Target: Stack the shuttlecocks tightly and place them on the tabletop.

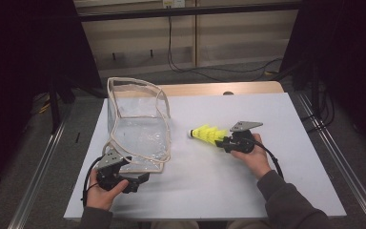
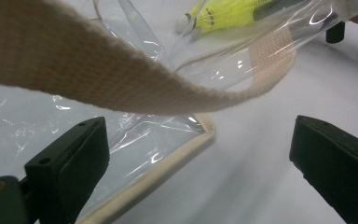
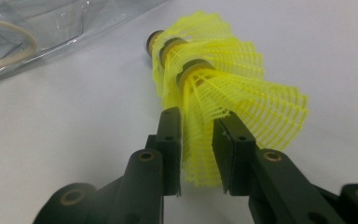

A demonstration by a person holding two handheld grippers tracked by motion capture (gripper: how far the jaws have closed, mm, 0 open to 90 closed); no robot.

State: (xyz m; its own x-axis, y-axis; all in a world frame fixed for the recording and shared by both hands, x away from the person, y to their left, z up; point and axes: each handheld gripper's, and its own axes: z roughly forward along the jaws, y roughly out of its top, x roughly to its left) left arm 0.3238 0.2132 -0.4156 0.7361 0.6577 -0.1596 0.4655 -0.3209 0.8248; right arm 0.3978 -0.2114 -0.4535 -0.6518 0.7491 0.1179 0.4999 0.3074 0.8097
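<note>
You've got three yellow shuttlecocks nested in one stack lying on the table right of the single clear bag, corks toward it, long axis level, your right gripper grasping the rear skirt, your left gripper gaping by the bag's strap.

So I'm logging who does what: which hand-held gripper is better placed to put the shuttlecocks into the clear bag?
The right hand-held gripper: its jaws already straddle the shuttlecocks. The left hand-held gripper stands open by the clear bag.
</note>
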